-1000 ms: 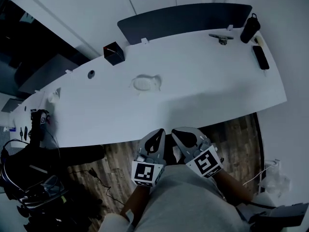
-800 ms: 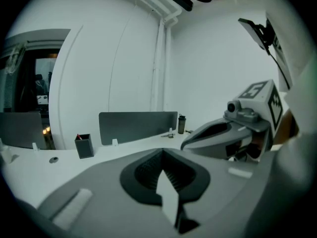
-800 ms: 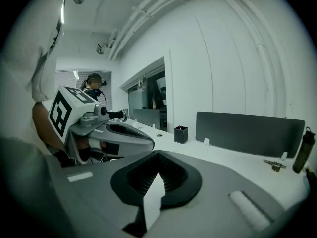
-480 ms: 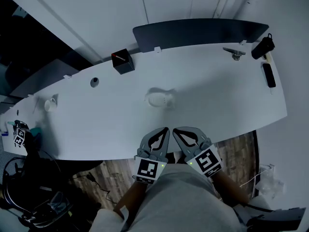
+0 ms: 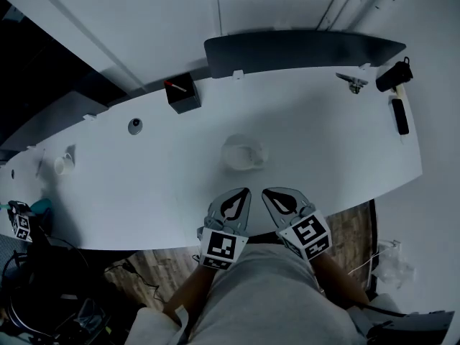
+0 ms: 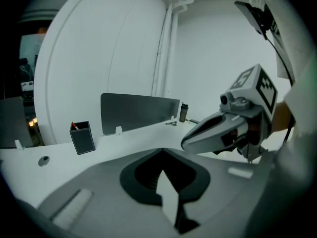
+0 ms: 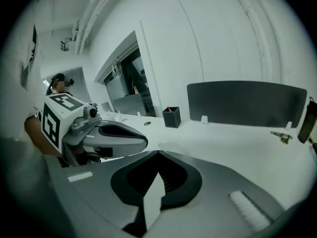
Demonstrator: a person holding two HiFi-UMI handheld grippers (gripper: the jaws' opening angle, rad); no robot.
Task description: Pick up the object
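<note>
A pale, see-through cup-like object (image 5: 243, 153) sits in the middle of the white table (image 5: 330, 149). My left gripper (image 5: 241, 195) and right gripper (image 5: 272, 195) are side by side at the table's near edge, just short of the object, tips pointing at it. Both are shut with nothing between the jaws. In the left gripper view the shut left gripper (image 6: 162, 151) fills the foreground and the right gripper (image 6: 218, 129) shows beside it. The right gripper view shows the same: right gripper (image 7: 158, 153) shut, left gripper (image 7: 116, 138) alongside. The object is only a faint outline there.
A black pen box (image 5: 182, 95) stands at the back left, beside a dark divider panel (image 5: 302, 49). A black bottle (image 5: 395, 75), a flat black device (image 5: 399, 116) and a small metal piece (image 5: 353, 83) lie at the far right. A white cup (image 5: 63, 164) is far left.
Both grippers have come forward from over the floor to the table's near edge, closer to the object. Their jaws stayed shut.
</note>
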